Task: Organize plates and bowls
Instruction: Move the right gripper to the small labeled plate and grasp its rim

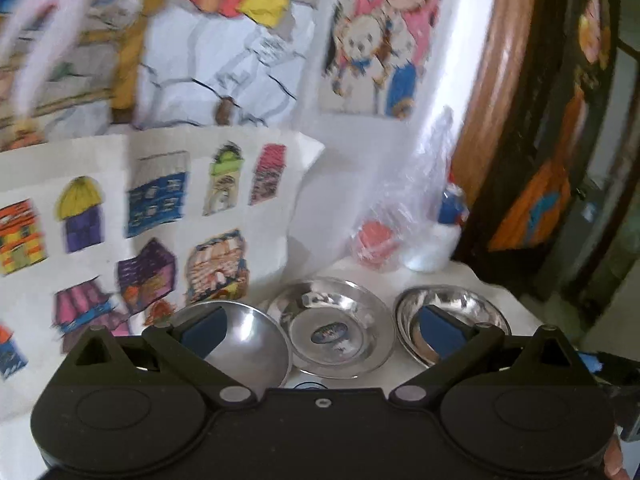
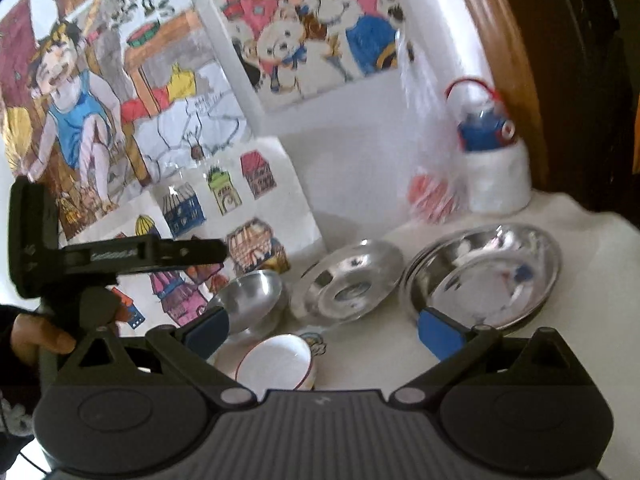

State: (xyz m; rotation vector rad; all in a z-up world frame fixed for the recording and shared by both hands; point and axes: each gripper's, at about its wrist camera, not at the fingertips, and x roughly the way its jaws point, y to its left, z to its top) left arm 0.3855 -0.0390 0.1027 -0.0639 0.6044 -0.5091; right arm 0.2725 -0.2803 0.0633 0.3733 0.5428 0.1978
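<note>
The steel plate (image 1: 334, 330) lies on the table straight ahead between the spread, empty jaws of the left gripper (image 1: 322, 330); it looks light, stiff and slippery (best pinched at its rim). The right gripper (image 2: 320, 330) is spread too, the white bowl (image 2: 276, 364) between its jaws

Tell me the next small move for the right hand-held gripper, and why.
Probably ease the right hand-held gripper forward and down toward the white bowl. Its jaws stand open and hold nothing, and that bowl lies nearest, just ahead between the fingers, apart from the steel bowl.
</note>
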